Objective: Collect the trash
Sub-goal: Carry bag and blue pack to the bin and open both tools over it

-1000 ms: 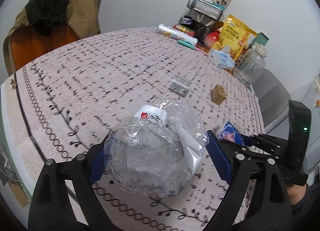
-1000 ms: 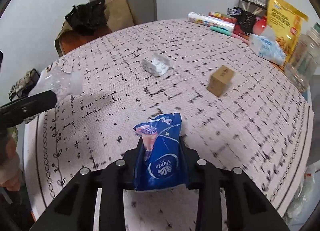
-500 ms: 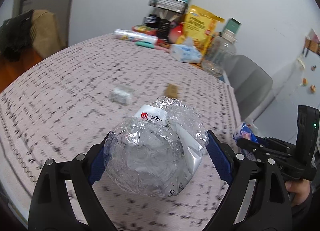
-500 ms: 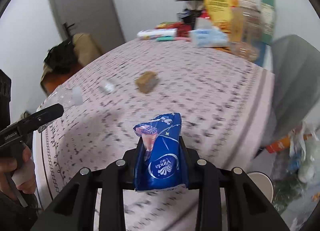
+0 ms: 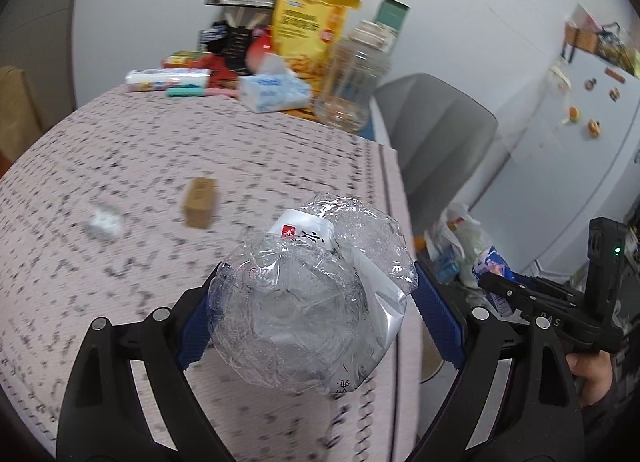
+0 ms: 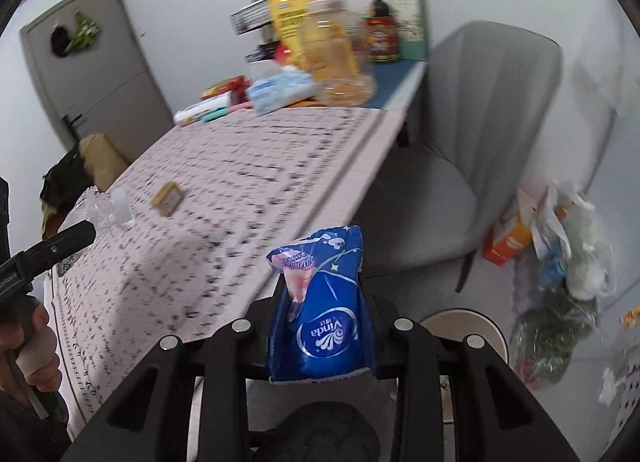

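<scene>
Trash in hand: crushed clear bottle (image 5: 304, 302) is being clamped between the blue pads of the left gripper (image 5: 316, 310); blue tissue wrapper (image 6: 320, 314) is being pinched upright in the narrowed right gripper (image 6: 322, 338).
Position: both pieces are being held off the table (image 5: 120, 165), the bottle above its near corner, the wrapper past the edge, above the floor.
Step in hand: carrying is judged to be under way, toward the trash bags (image 6: 560, 262) being seen on the floor beside the grey chair (image 6: 480, 121).
Next move: each gripper is expected to be brought over a bag's mouth and opened; the light wrapper may cling to a pad.
Left on table: small brown box (image 5: 200, 201) and a white blurred scrap (image 5: 105, 221) are being left for later.
Hard to make out: the bags' openings are being blurred; a pale round rim (image 6: 460, 322) below the wrapper is being cut off, perhaps a bin.
</scene>
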`<control>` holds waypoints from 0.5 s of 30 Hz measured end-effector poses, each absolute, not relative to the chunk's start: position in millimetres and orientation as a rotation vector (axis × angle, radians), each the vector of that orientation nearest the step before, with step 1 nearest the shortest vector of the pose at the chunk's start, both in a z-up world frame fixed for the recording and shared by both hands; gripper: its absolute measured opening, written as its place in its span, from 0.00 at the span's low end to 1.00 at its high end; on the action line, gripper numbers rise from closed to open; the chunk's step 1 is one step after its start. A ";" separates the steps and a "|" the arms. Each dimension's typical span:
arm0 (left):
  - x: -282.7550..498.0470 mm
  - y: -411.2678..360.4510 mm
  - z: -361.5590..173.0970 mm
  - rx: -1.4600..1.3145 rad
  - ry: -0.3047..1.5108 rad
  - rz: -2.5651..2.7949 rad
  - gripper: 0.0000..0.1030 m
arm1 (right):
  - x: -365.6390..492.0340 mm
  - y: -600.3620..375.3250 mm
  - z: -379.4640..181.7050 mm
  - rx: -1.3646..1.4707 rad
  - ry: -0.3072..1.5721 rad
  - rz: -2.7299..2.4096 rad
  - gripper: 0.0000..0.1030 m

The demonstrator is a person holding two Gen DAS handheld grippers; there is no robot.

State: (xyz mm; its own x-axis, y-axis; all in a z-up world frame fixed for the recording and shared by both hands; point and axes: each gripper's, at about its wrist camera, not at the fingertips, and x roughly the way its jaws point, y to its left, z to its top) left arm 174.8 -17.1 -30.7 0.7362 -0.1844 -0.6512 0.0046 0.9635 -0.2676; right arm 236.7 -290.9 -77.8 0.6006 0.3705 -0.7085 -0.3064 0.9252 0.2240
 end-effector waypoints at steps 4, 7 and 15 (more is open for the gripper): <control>191.6 -50.3 -33.4 -0.230 0.762 -0.149 0.85 | 239.9 -324.9 -93.8 0.128 0.856 0.347 0.31; 202.3 -74.5 -37.3 -0.202 0.782 -0.175 0.85 | 241.1 -351.0 -108.2 0.169 0.868 0.317 0.31; 231.2 -144.3 -53.0 -0.129 0.839 -0.255 0.85 | 249.8 -408.6 -153.4 0.261 0.905 0.232 0.32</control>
